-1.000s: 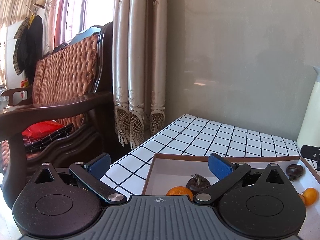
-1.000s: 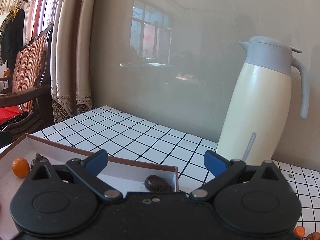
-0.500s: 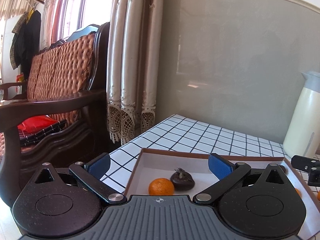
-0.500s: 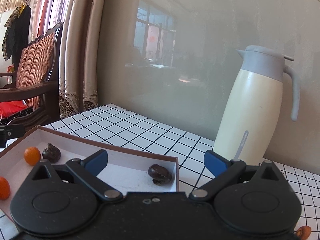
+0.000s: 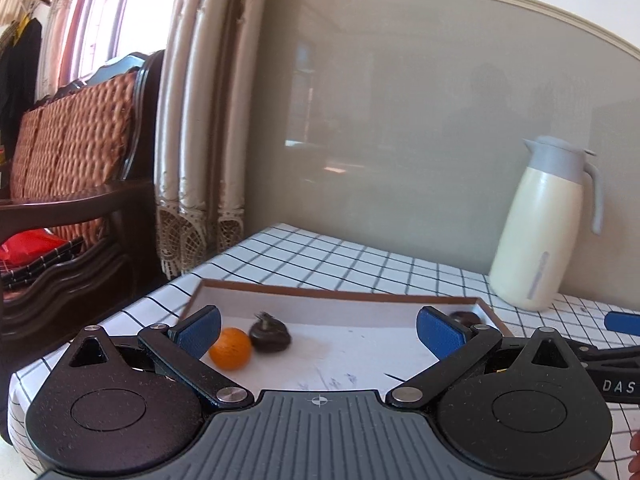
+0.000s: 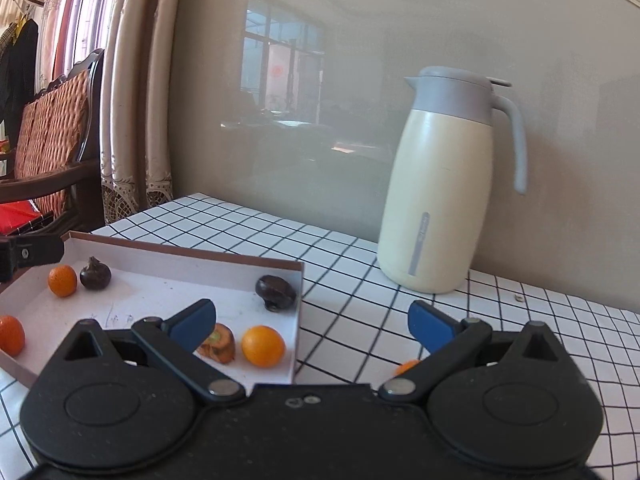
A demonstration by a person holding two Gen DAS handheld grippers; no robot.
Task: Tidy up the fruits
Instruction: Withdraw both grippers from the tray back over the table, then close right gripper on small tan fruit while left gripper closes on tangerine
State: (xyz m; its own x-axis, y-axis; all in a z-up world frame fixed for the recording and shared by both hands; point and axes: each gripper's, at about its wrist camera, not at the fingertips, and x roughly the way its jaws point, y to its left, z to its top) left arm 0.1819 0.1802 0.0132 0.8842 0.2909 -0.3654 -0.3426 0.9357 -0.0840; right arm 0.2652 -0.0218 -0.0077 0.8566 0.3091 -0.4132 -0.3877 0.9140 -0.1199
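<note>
A: Left wrist view first. What does the left gripper have?

B: Nothing. Its blue pads are spread wide, and low in the centre of the frame the shallow box fills the gap between them. A small orange fruit sits just beside the left pad, touching a dark chestnut-like fruit. Another dark one is tucked in the box's far right corner, half hidden by the right pad.

A: Why hover there?

B: My guess is it's lining up on the orange and dark pair to sort them. A cream jug stands at the right of the frame, clear of the work.

A: And the right wrist view?

B: The right gripper is also parted and empty, centred over the box's near right corner. In the lower left of the frame the box holds three orange fruits, two dark ones and a brownish wedge. An orange piece lies outside on the checked tablecloth, peeking past the right finger.

A: So that's its target?

B: Probably; it's loose fruit, not yet in the box.
</note>
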